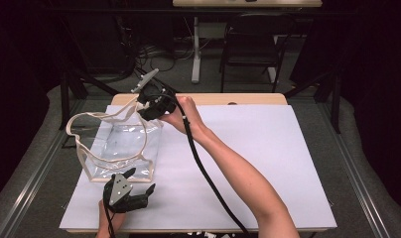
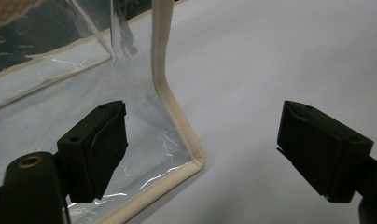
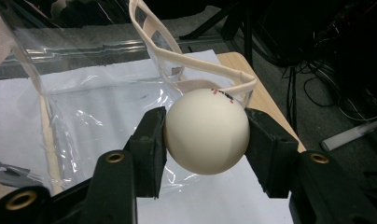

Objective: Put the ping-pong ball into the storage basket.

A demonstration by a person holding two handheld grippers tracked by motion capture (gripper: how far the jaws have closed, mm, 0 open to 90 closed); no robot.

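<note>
over the clear bag (image 1: 120, 148) mouth, right gripper (image 3: 206, 135) clamped on white ball (image 3: 206, 131); left gripper (image 2: 203, 154) jaws apart astride bag's near corner.

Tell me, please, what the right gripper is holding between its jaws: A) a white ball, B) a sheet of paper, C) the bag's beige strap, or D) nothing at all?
A: in the right gripper view, the right gripper clamps a white ball from both sides, above the clear bag.
</note>
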